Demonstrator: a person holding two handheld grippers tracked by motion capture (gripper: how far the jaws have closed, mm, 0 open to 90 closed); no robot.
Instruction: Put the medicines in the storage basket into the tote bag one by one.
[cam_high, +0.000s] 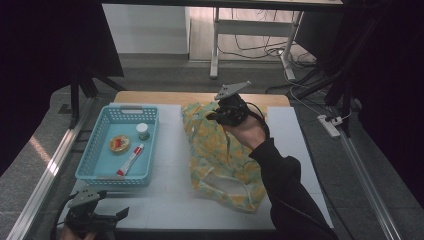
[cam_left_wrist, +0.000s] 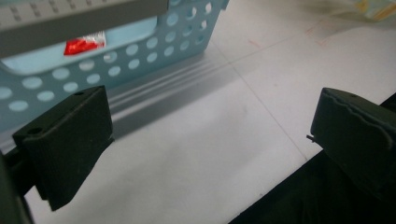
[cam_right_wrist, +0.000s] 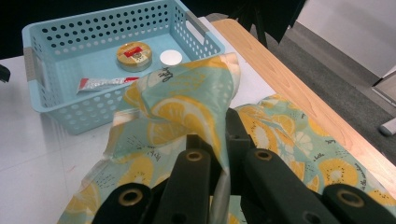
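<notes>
right gripper view: lemon-print cloth (cam_right_wrist: 182, 105) pinched in right gripper (cam_right_wrist: 223, 154).

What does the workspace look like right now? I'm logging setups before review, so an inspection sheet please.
Surface: white table top, wooden strip along the far edge.
Job's things: lemon-print cloth, its far edge pinched and lifted.
Clutter: blue basket holding a round tin, small jar and tube.
Grippers: right hand-held gripper shut on the cloth; left hand-held gripper open, over bare table.
Cables: black cable along the right sleeve; loose cables on the floor.
Surroundings: white desk frame, power strip.
</notes>
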